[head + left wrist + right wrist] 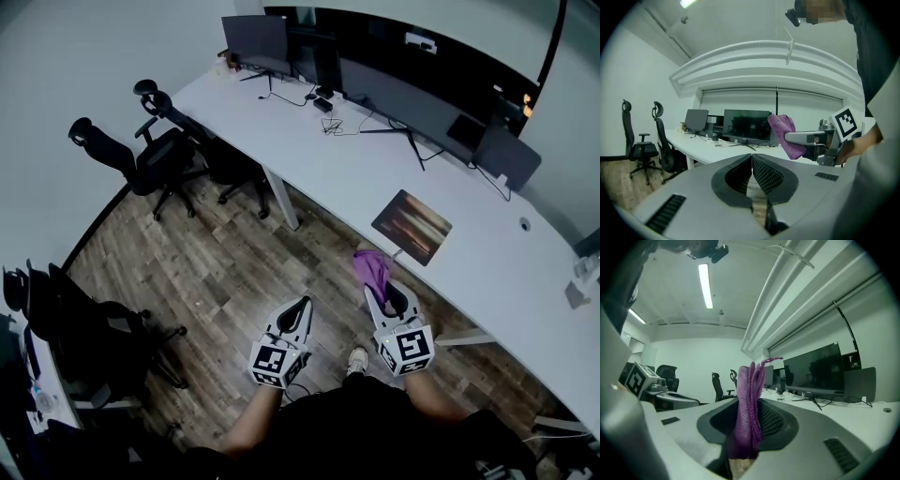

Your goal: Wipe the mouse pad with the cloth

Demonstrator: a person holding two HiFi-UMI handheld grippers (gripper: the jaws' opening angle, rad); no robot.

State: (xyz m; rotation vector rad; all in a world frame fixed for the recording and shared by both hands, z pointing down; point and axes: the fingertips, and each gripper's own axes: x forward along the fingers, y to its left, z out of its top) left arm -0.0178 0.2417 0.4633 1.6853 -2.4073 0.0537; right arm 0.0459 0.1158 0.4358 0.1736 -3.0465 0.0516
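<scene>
Room: an office with a wood-plank floor (216, 272) and a long white desk (328, 159) that runs from upper left to lower right in the head view.
Desk top: monitors (258, 39) line the back edge, with loose cables (337, 122) in front of them.
Chairs: two black office chairs (141, 155) stand at the far left end of the desk.
Mouse pad (412, 226): a dark rectangle with a brownish print, lying flat near the desk's front edge. Its long axis runs along that edge, and one corner points toward the person.
Cloth (372, 269): purple and bunched into a narrow bundle. It is off the desk, over the floor, close to the pad's near corner but not touching it.
Cloth direction: its long axis follows the jaws, and the free end sticks out past the tips toward the desk. In the right gripper view it stands upright (749, 399) with frayed threads at the top.
Right gripper (386, 292): held low in front of the person, with its jaws pinching the cloth between the ribbed pads.
Left gripper (302, 304): held beside the right one over the floor. Its jaws are pressed together at the tips (752, 157) with nothing between them.
Left gripper view: the right gripper (787, 137) and the cloth (783, 133) show at the right, against the monitors.
</scene>
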